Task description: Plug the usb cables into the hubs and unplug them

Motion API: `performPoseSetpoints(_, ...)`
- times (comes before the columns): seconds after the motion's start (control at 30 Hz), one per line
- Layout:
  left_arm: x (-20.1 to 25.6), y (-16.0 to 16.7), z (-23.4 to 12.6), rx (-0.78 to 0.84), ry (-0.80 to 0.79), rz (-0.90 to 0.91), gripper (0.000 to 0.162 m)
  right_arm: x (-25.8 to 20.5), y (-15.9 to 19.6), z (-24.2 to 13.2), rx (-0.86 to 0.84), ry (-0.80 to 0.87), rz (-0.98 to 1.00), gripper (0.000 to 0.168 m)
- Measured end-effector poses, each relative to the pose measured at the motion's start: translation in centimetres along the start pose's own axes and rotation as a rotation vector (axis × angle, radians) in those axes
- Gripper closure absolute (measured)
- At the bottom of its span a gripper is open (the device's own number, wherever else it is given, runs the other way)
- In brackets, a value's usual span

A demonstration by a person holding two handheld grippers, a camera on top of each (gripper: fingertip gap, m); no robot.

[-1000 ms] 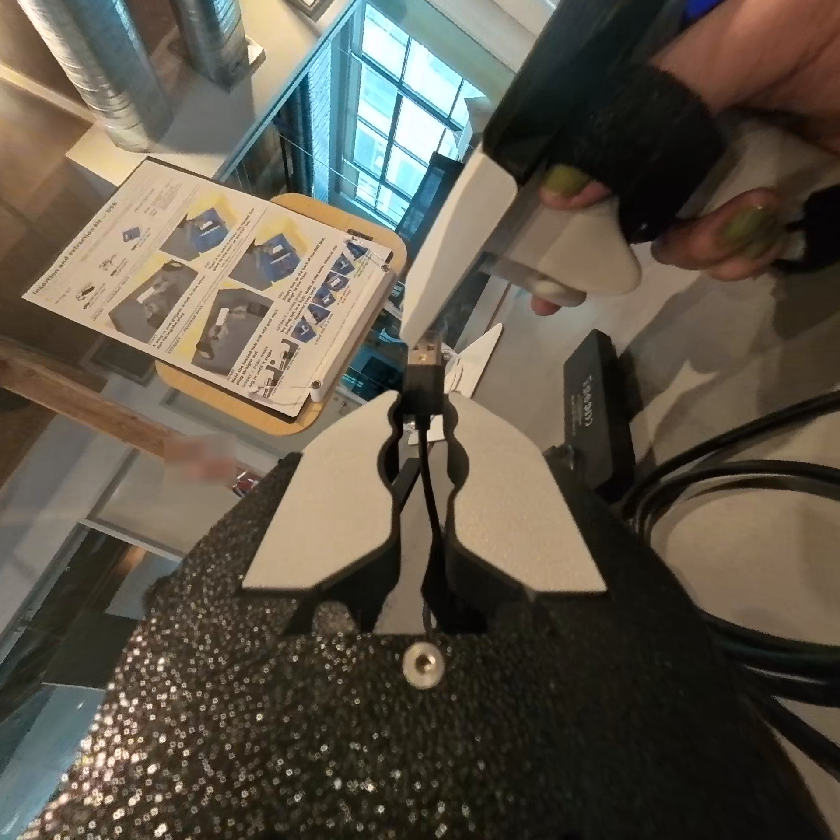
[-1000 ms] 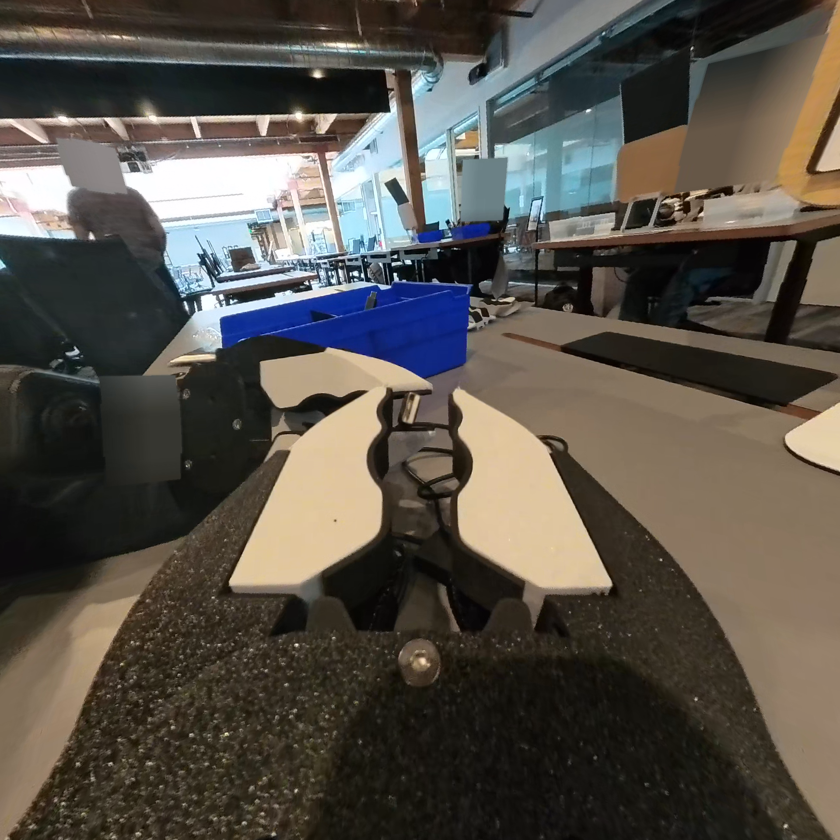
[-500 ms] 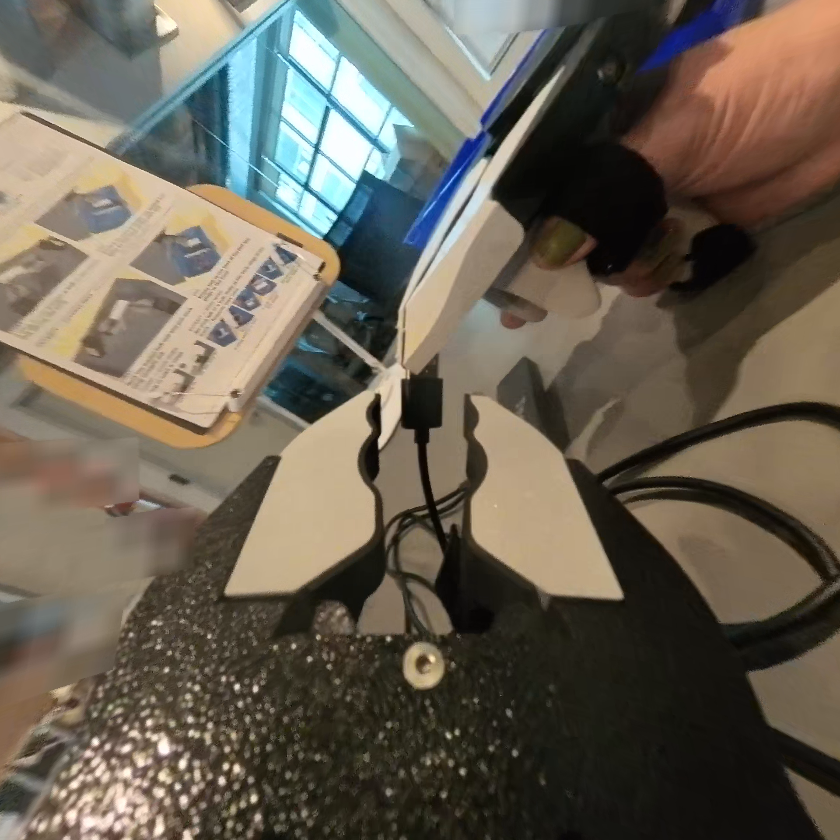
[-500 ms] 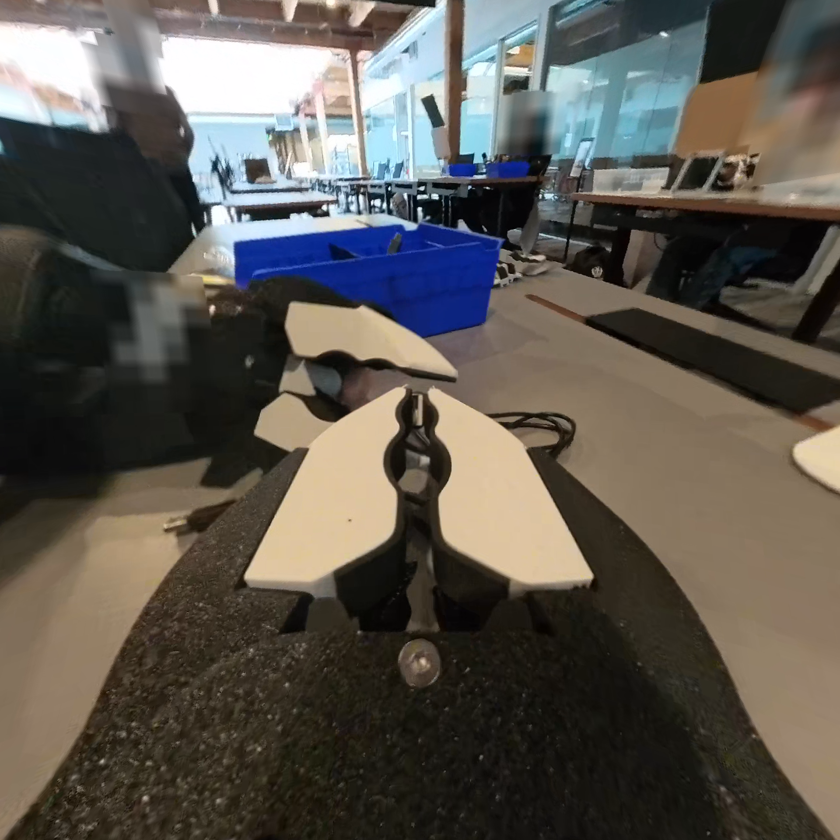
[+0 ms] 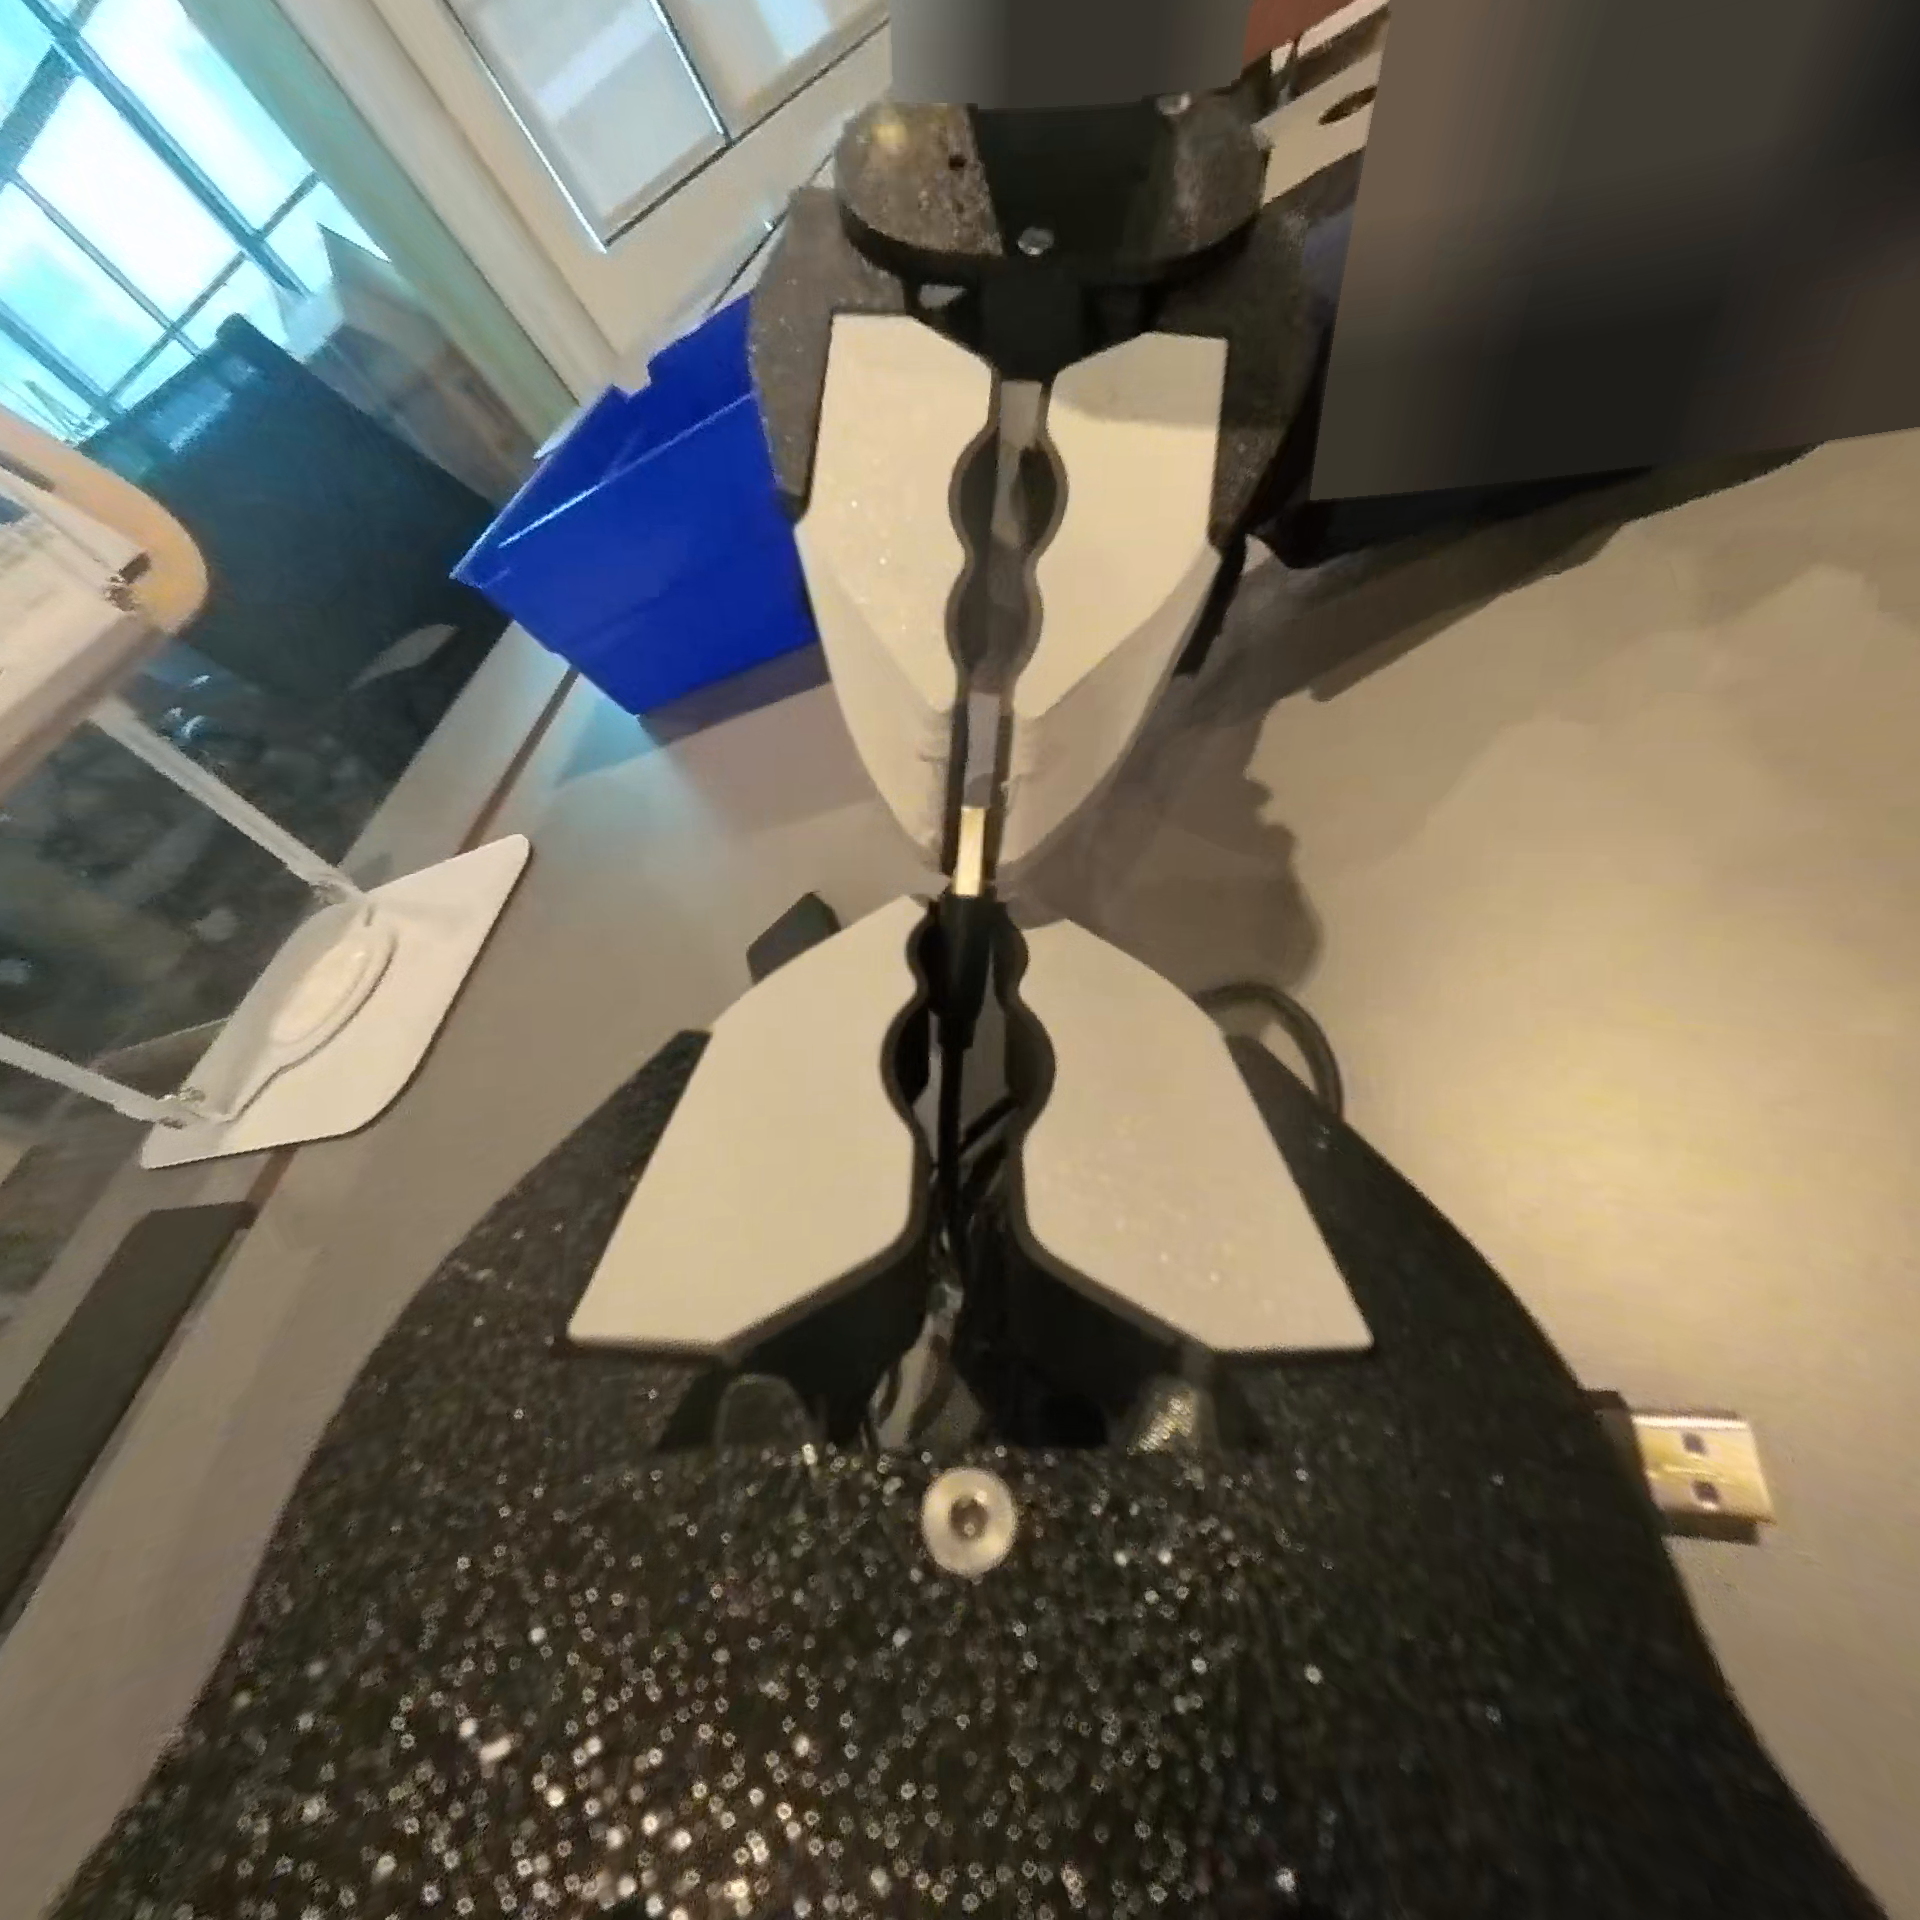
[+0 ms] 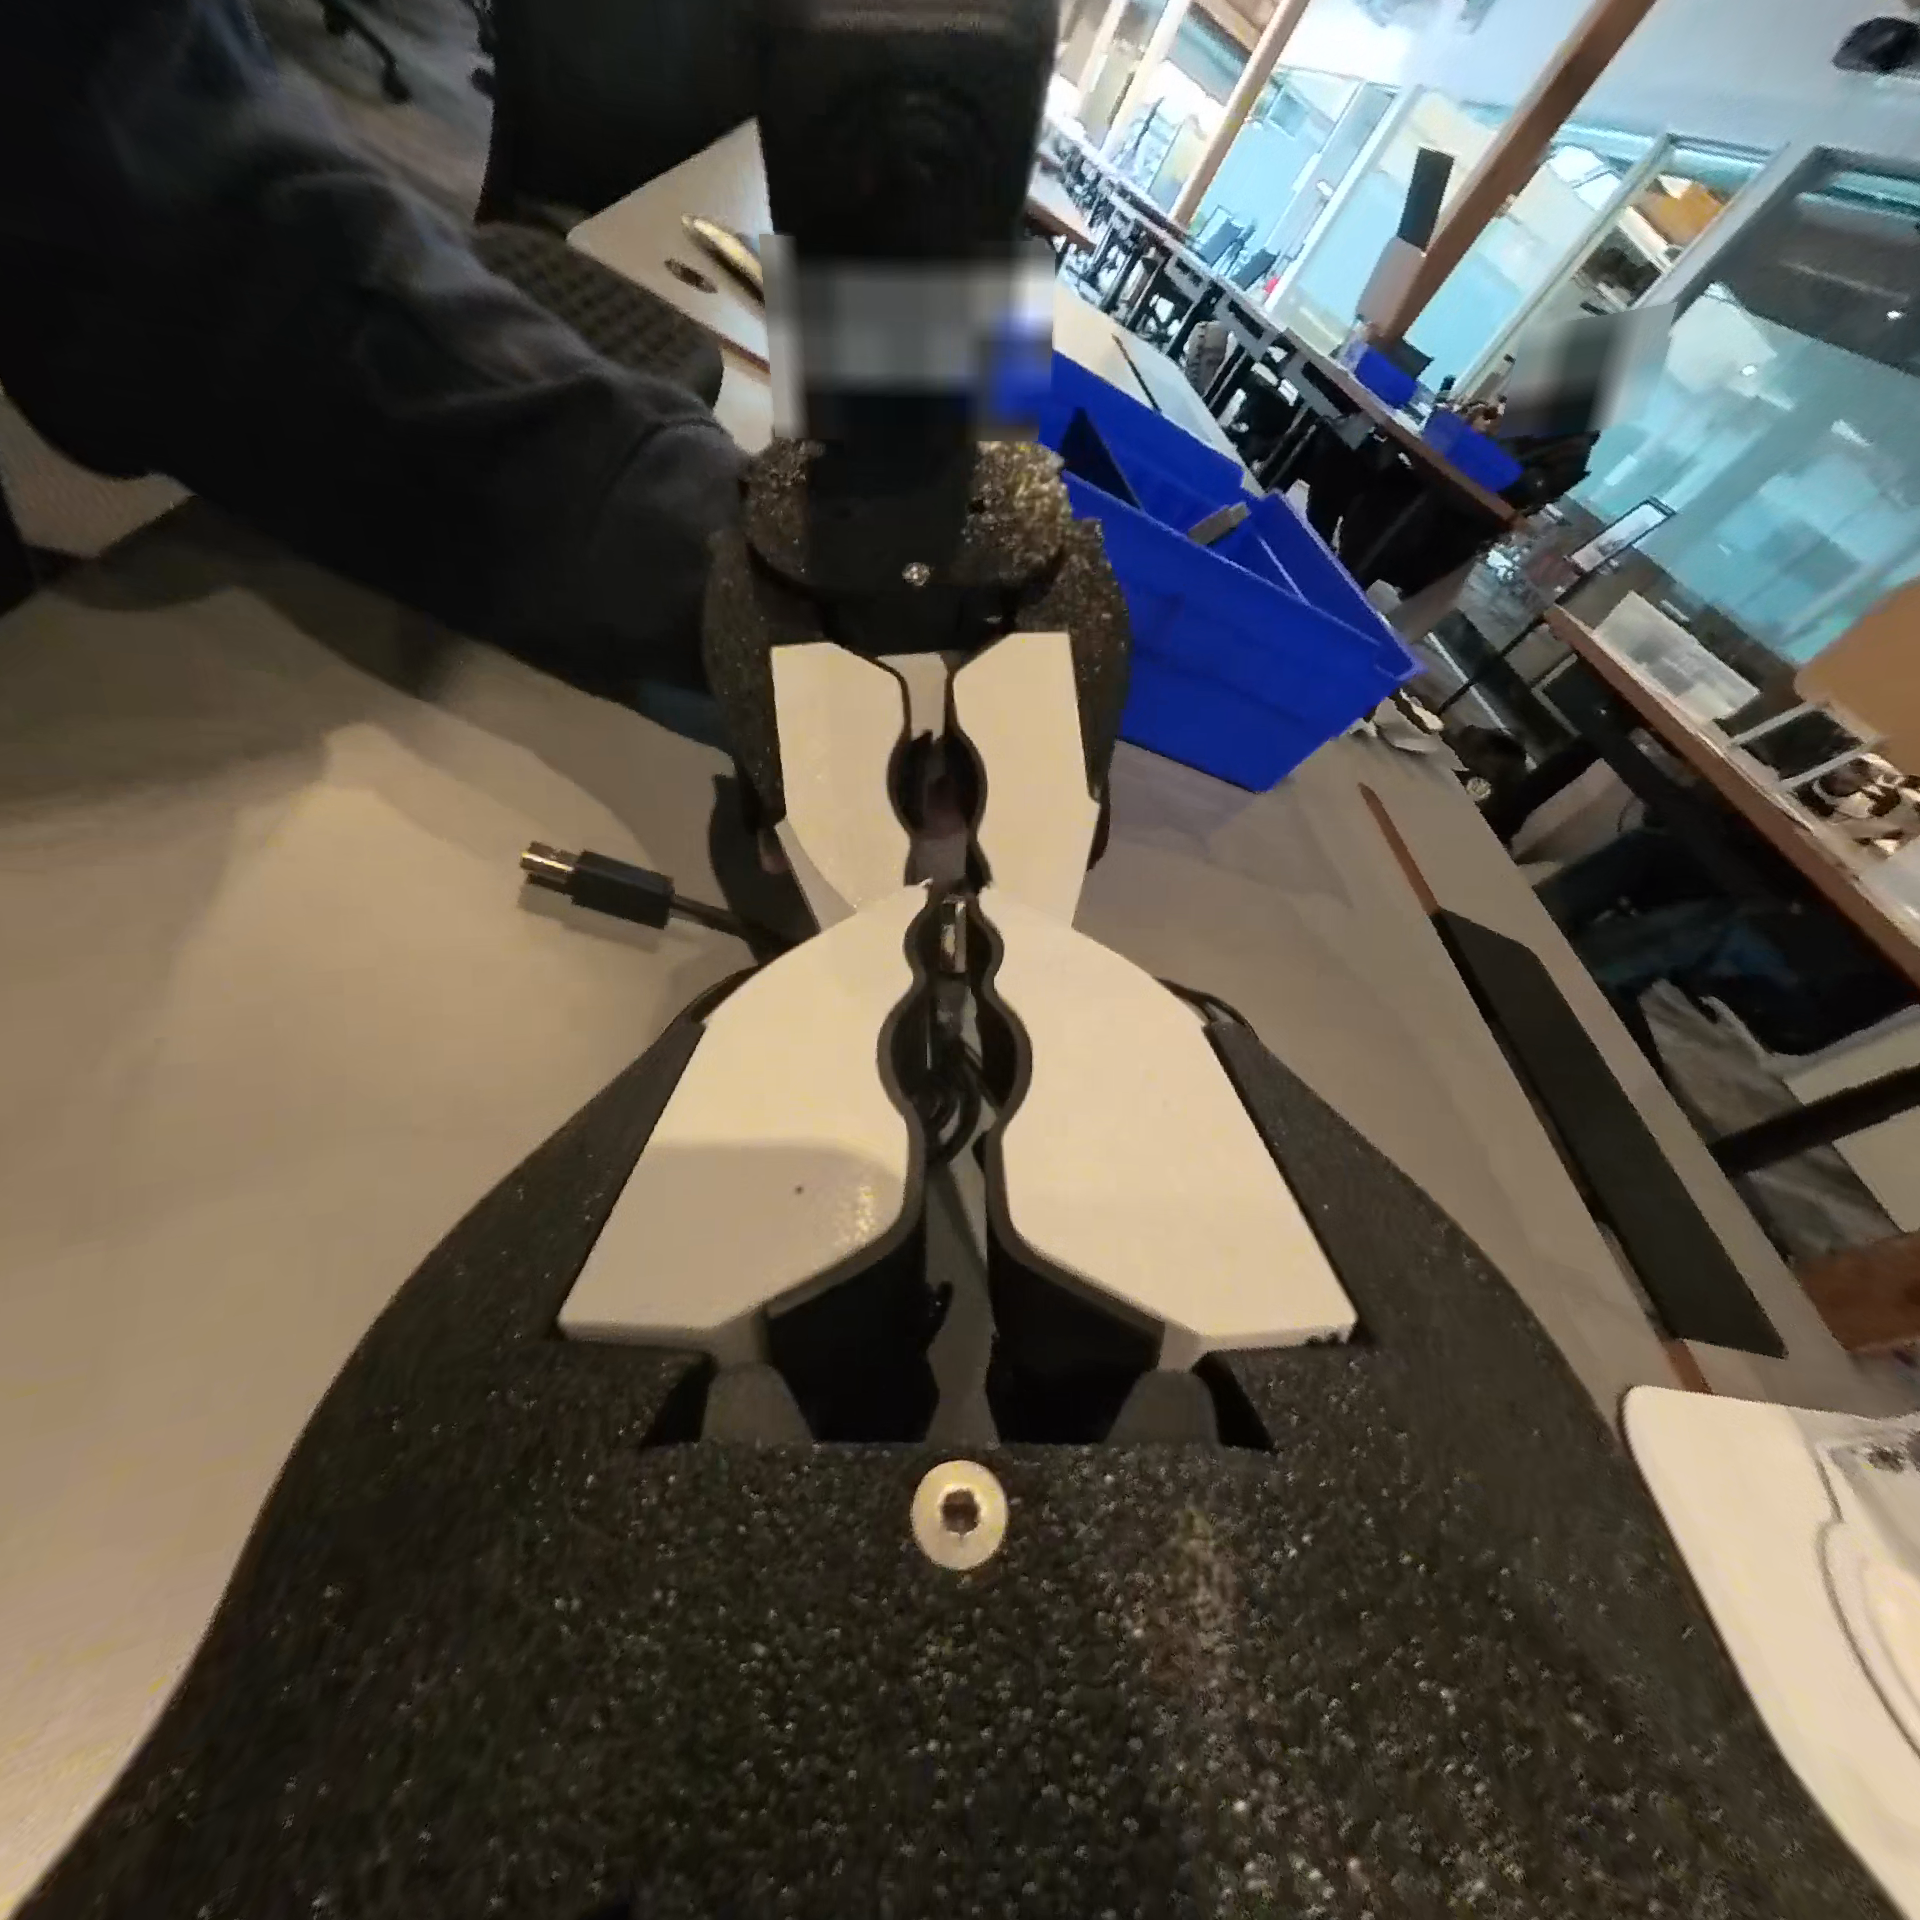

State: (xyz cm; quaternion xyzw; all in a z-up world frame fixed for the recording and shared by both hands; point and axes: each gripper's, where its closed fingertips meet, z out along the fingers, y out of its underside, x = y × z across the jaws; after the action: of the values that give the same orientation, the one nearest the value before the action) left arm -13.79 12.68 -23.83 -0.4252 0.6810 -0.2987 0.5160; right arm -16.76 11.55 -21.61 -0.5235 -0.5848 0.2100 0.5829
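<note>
In the left wrist view my left gripper is shut on the black body of a USB plug, whose thin cable runs back between the fingers. The plug's metal end points forward into the tips of my right gripper, which faces mine tip to tip. In the right wrist view my right gripper is shut on that metal end, with the left gripper opposite. A second, loose USB plug lies on the grey table, also seen in the right wrist view. A black corner, perhaps a hub, shows behind my left finger.
A blue bin stands at the table's far side. A white stand base sits near the edge. A black mat lies on the table. A thick black cable curls beside my gripper. A dark sleeve holds the left gripper.
Both grippers have swung round to face each other tip to tip. My left gripper, open half a second ago, has closed on the plug body again. My right gripper stays shut on the metal end.
</note>
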Motion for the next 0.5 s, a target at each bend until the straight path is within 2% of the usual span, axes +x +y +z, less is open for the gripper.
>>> performPoseSetpoints(0.5, 0.0, 1.2, 0.2, -0.102, -0.040, 0.124, 0.152, -0.5, 0.8, 0.2, -0.118, 0.008, -0.104, 0.164)
